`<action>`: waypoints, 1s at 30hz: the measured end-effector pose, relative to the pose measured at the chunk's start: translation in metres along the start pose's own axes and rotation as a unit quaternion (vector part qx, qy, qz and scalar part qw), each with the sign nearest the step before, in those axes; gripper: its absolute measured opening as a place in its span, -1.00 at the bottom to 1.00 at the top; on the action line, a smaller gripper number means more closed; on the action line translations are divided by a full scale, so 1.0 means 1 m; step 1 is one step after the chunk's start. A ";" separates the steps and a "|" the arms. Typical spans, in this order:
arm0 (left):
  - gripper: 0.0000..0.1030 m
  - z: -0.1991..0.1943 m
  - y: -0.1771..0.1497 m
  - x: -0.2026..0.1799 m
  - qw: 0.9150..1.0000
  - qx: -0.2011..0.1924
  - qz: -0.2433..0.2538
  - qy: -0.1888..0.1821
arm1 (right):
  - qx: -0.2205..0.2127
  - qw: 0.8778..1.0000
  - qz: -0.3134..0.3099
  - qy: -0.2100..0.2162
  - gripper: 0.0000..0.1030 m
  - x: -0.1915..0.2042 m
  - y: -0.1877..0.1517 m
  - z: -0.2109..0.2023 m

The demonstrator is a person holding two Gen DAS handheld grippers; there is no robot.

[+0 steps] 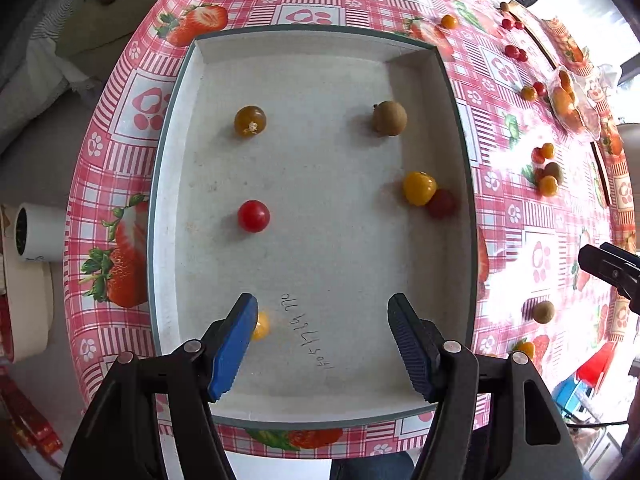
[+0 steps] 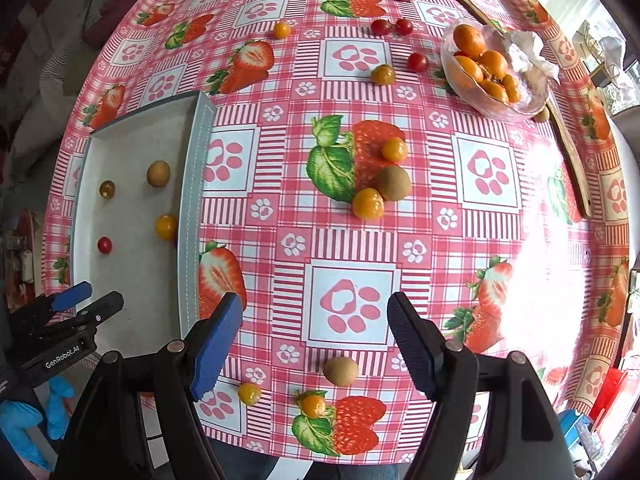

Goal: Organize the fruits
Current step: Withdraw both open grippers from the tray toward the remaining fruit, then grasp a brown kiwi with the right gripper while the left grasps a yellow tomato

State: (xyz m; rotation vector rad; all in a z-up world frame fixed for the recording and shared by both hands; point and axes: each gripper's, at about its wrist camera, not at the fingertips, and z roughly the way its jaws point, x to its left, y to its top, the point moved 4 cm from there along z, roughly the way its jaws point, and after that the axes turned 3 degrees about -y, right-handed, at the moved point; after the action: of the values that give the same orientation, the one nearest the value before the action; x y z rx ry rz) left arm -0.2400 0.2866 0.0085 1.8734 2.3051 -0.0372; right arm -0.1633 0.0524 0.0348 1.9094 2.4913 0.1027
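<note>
A shallow grey tray (image 1: pixel 176 92) lies on the strawberry-print tablecloth; it also shows at the left of the right wrist view (image 2: pixel 196 184). In it lie a brown-yellow tomato (image 1: pixel 250 121), a small kiwi (image 1: pixel 389 117), a yellow tomato (image 1: pixel 419 188) touching a red one (image 1: pixel 441 203), a red tomato (image 1: pixel 253 216) and a yellow fruit (image 1: pixel 262 325) beside the left finger. My left gripper (image 1: pixel 322 340) is open and empty over the tray's near end. My right gripper (image 2: pixel 314 340) is open and empty above the cloth, just behind a kiwi (image 2: pixel 340 371).
Loose fruits lie on the cloth: a kiwi (image 2: pixel 394 183) with yellow tomatoes (image 2: pixel 367 203), red tomatoes (image 2: pixel 381 27), and yellow ones near the front edge (image 2: pixel 313 406). A glass bowl of orange fruit (image 2: pixel 486 70) and a wooden spoon (image 2: pixel 570 152) stand at the right.
</note>
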 end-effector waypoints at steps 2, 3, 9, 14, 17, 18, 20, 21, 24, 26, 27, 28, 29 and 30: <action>0.34 -0.007 -0.003 -0.014 1.000 -0.005 0.020 -0.004 | 0.004 1.000 0.014 -0.004 0.52 -0.011 -0.007 -0.002; 0.34 -0.010 -0.004 -0.021 0.999 -0.009 0.033 -0.007 | 0.005 1.000 0.021 -0.004 0.52 -0.016 -0.010 -0.003; 0.34 -0.020 0.003 -0.062 0.995 -0.015 0.093 -0.021 | 0.010 0.999 0.047 -0.009 0.52 -0.038 -0.023 -0.009; 0.34 -0.021 0.002 -0.083 0.993 -0.010 0.118 -0.026 | 0.009 0.998 0.060 -0.012 0.52 -0.051 -0.024 -0.013; 0.34 -0.016 0.002 -0.095 0.991 -0.004 0.130 -0.024 | 0.009 0.998 0.067 -0.013 0.52 -0.059 -0.024 -0.014; 0.34 -0.015 0.002 -0.097 0.991 -0.003 0.132 -0.024 | 0.008 0.997 0.070 -0.014 0.52 -0.062 -0.023 -0.015; 0.34 -0.015 0.003 -0.100 0.991 -0.001 0.134 -0.023 | 0.008 0.997 0.077 -0.013 0.52 -0.067 -0.024 -0.015; 0.34 -0.014 0.005 -0.102 0.991 -0.001 0.135 -0.024 | 0.008 0.997 0.080 -0.013 0.52 -0.069 -0.023 -0.015; 0.34 -0.014 0.012 -0.107 0.990 -0.002 0.140 -0.023 | 0.010 0.996 0.088 -0.014 0.52 -0.074 -0.022 -0.013; 0.34 -0.012 0.017 -0.112 0.989 -0.002 0.144 -0.020 | 0.011 0.996 0.092 -0.014 0.52 -0.076 -0.021 -0.010; 0.34 -0.010 0.020 -0.114 0.989 0.000 0.146 -0.018 | 0.013 0.996 0.093 -0.014 0.52 -0.077 -0.021 -0.008; 0.34 -0.008 0.023 -0.117 0.989 0.001 0.148 -0.017 | 0.015 0.995 0.094 -0.015 0.52 -0.078 -0.022 -0.006; 0.34 -0.005 0.026 -0.119 0.989 0.002 0.150 -0.016 | 0.017 0.995 0.096 -0.014 0.52 -0.080 -0.022 -0.004; 0.34 -0.002 0.029 -0.123 0.988 0.003 0.152 -0.014 | 0.019 0.995 0.099 -0.013 0.52 -0.082 -0.023 -0.002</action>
State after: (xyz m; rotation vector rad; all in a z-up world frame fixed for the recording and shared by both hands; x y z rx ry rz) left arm -0.1884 0.1740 0.0315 2.1893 1.9778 -0.0318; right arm -0.1641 -0.0329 0.0322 2.1542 2.2975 0.0312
